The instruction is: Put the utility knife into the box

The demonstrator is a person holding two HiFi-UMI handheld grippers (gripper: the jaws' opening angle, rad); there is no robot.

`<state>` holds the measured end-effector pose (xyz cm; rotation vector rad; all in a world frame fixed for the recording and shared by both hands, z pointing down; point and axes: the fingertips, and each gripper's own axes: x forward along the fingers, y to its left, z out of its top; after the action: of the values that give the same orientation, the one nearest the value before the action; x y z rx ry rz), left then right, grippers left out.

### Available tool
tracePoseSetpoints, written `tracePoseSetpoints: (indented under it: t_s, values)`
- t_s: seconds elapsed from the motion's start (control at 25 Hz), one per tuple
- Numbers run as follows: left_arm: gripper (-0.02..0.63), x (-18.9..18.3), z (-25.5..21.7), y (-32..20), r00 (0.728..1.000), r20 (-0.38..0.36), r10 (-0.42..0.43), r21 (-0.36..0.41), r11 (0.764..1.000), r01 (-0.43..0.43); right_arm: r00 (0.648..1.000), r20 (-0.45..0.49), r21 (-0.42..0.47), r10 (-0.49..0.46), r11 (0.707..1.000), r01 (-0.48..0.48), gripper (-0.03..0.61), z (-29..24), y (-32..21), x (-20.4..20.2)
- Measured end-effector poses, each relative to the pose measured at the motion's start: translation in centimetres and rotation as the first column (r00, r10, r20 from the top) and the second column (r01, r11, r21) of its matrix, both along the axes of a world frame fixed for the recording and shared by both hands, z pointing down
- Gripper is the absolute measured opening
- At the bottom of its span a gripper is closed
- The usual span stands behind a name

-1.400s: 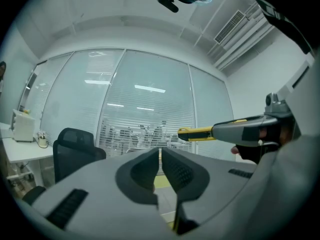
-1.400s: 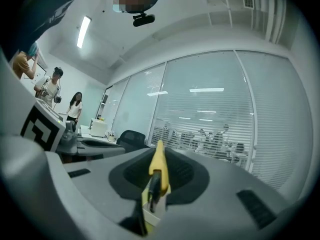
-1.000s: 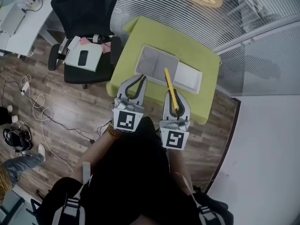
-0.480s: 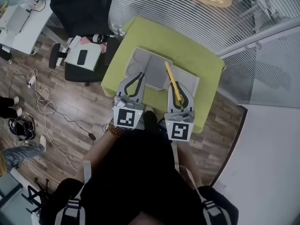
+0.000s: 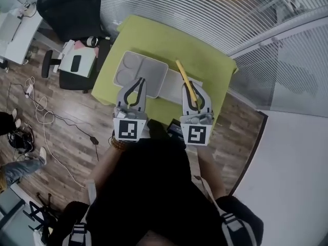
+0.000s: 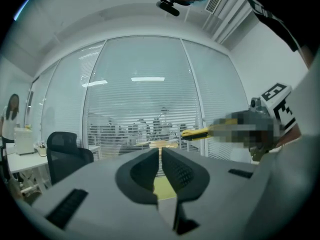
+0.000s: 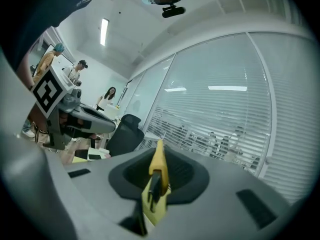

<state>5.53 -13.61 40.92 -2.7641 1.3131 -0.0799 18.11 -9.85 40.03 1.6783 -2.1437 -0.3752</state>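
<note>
So the long yellow utility knife (image 5: 185, 83) is not in the box yet. The right gripper (image 5: 192, 90) has its jaws closed tight on the knife. The knife sticks out past the jaws and is up in the air, over the near edge of the green bench (image 5: 169, 40). The open grey box with two hollows (image 5: 148, 70) lies on the bench close to the near left corner, just left of the knife. A flat white piece (image 5: 174, 79) lies beside the box, under the knife. The left gripper (image 5: 137, 82) is over the near side of the box. Its jaws are almost together and hold nothing. I think this is the carrying step. Next, the knife should go left and down until it is over a hollow, and then the jaws can let go.
</note>
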Motion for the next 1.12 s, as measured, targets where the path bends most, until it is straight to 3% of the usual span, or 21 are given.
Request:
tracePoseSetpoints:
  t_s: [0.4,1.12]
  values:
    - [0.011,4.5,1.0,0.1,0.996,0.073,-0.044,0.008,0.999,0.044,0.987,-0.095,-0.034,-0.130,0.991,0.128,0.052,1.9,-1.4,5.0]
    - [0.011,5.3,1.9,1.2,0.992,0.090,-0.085,-0.004,0.996,0.085,0.947,-0.121,-0.149,-0.296,0.949,0.277,0.052,5.4,-3.0,4.8]
